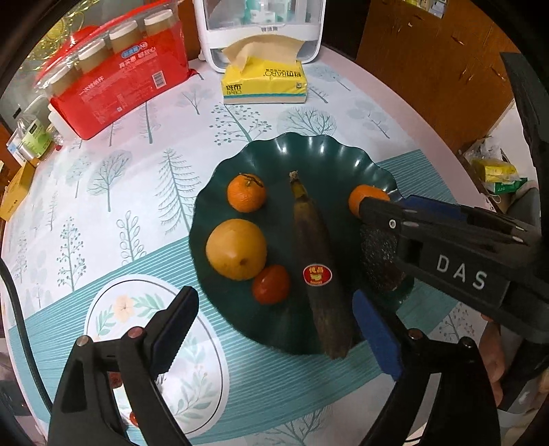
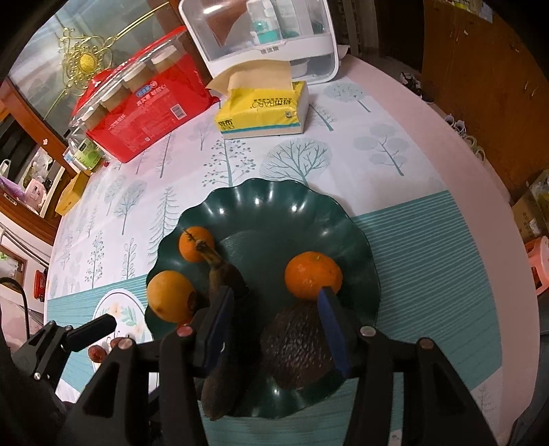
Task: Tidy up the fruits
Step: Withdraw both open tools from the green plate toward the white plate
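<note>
Nearest to us, our left gripper (image 1: 274, 326) hangs wide open and empty over the near rim of the plate (image 1: 319, 151), one finger over the cloth, the other by the banana's near end. Our right gripper (image 2: 274, 308) is also spread wide, its fingers straddling the avocado (image 2: 295, 346) without pressing it; we judge it is holding nothing, though we cannot tell whether a pad just brushes the fruit.

The banana (image 1: 319, 267), very dark and stickered, lies along the middle of the plate. To its left sit the pear (image 1: 236, 248) and, touching it, a small tomato (image 1: 271, 284); beyond them a mandarin (image 1: 246, 192). On the right, past the avocado, a second mandarin (image 2: 313, 274) rests just beside the right fingertip.

As far as we can judge, the task is nearly done: six fruits are on the plate. One or two small dark red things (image 2: 97, 352) lie on the cloth just off the plate's near left rim, perhaps dates; those may be what is left, and we cannot tell for sure.

The plate stands on a tablecloth (image 1: 137, 192) printed with trees and teal stripes. Farther back are a yellow tissue pack (image 1: 264, 84), a red pack of paper cups (image 1: 120, 79) and a white organiser (image 1: 260, 31). Beyond are wooden cabinets and clutter on the floor.
</note>
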`<move>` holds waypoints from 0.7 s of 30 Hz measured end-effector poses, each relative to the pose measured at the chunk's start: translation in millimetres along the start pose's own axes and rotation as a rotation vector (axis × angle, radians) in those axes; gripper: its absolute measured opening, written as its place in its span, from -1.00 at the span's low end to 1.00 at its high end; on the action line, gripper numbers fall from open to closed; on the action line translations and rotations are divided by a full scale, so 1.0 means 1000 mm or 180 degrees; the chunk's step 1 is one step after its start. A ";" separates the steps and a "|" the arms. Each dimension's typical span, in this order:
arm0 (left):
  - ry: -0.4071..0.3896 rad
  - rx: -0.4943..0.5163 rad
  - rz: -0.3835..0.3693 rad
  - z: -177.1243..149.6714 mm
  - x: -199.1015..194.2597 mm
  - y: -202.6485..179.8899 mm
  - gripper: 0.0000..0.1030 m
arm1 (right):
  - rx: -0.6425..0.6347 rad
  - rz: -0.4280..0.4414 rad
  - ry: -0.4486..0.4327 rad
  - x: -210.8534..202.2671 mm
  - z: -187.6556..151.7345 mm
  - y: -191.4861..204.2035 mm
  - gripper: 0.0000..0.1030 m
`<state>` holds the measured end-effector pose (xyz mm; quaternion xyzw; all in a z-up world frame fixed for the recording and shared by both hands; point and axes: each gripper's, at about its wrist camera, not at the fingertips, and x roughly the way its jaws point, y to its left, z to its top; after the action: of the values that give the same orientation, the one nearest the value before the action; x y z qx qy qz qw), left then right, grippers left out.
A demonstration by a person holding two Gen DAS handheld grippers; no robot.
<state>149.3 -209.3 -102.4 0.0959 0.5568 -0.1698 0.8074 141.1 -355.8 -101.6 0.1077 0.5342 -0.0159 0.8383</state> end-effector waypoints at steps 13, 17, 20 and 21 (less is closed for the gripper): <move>-0.0343 -0.0053 0.0037 -0.022 -0.058 0.015 0.98 | -0.0024 -0.0073 -0.0160 -0.043 -0.023 0.016 0.01; -0.0463 -0.0100 -0.0053 -0.024 -0.075 0.018 0.98 | -0.0039 -0.0136 -0.0190 -0.053 -0.026 0.021 0.00; -0.0516 -0.0110 -0.0101 -0.026 -0.085 0.019 0.98 | -0.0024 -0.0160 -0.0216 -0.060 -0.026 0.024 0.01; -0.0534 -0.0107 -0.0100 -0.027 -0.088 0.019 0.98 | -0.0025 -0.0163 -0.0230 -0.063 -0.027 0.024 0.01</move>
<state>104.5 -167.8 -30.6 0.0591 0.4915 -0.1805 0.8499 93.8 -332.2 -51.5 0.0900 0.5062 -0.0391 0.8568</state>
